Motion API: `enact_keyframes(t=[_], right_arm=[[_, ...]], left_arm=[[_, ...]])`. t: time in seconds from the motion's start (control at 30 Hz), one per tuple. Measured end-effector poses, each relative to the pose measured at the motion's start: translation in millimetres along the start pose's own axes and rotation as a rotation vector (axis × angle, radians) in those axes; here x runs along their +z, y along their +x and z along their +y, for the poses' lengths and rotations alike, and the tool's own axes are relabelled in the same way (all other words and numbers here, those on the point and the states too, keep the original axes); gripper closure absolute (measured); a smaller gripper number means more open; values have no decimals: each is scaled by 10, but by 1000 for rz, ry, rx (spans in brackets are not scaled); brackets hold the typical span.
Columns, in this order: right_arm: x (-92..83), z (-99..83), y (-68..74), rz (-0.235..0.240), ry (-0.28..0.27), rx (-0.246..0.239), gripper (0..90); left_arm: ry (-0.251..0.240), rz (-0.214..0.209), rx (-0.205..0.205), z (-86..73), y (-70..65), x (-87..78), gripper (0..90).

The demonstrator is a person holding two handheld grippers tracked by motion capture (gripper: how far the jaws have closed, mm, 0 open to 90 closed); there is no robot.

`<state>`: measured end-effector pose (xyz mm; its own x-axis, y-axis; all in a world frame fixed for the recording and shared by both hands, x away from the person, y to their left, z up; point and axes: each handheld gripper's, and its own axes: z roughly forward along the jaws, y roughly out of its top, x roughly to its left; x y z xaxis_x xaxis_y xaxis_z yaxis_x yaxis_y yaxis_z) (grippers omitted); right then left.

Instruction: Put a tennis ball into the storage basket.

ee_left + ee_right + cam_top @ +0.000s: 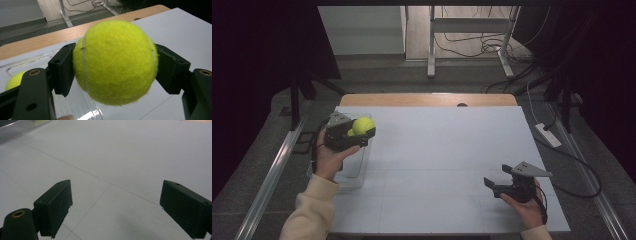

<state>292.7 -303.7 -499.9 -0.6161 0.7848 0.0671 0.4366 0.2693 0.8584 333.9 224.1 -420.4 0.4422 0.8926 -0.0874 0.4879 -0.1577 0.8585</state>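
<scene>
A yellow-green tennis ball (pixel 363 124) is held up over the table's left side, with my left gripper (pixel 362 131) shut on it. In the left gripper view the ball (pixel 115 62) bulges between the two black pads (pixel 62 70), which press its sides. A second tennis ball (pixel 13 80) lies below and to the left, inside a clear plastic bin (pixel 354 172). My right gripper (pixel 495 183) rests low near the table's front right, open. In the right gripper view its jaws (pixel 117 205) stand wide apart over bare white tabletop.
The white table top (pixel 442 155) has thin grid lines and a wooden strip (pixel 427 99) along its far edge. Beyond it stand a metal frame (pixel 472 40) and loose cables (pixel 557 135) on the floor. Dark curtains flank both sides.
</scene>
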Motion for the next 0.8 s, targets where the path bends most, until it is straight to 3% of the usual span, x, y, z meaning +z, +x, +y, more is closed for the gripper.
enact_keyframes(t=[0.8], right_arm=[[-2, 3, 0, -1, -2, 1, 111]], left_arm=[[22, 65, -35, -66, 245, -88, 269]])
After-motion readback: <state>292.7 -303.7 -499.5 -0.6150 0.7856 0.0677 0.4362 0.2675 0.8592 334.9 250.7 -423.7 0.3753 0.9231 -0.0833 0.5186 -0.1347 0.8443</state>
